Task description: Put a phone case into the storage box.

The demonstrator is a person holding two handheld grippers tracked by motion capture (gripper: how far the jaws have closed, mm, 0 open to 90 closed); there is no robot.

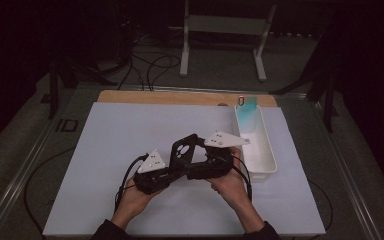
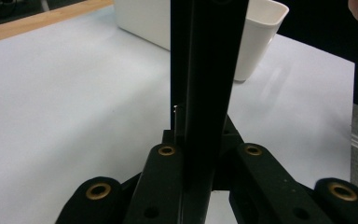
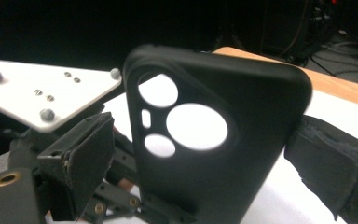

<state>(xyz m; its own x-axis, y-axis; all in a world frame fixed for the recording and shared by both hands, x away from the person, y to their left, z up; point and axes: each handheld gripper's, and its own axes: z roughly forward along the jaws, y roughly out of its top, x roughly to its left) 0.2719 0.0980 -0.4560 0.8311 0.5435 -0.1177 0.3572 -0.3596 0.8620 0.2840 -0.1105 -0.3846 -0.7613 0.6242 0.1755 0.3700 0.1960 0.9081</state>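
Left gripper (image 1: 167, 167) jaws clamped on case (image 3: 205, 140) bottom edge, right gripper (image 1: 200, 167) jaws apart; light, floppy, grip side rails.

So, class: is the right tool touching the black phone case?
Apart: the right gripper view shows gaps between the phone case and both pads.

The high view looks forward and down over my worktop (image 1: 130, 130). My two gripper views sit close, looking along their jaws; both share the black phone case (image 3: 205, 140), as does the high view.
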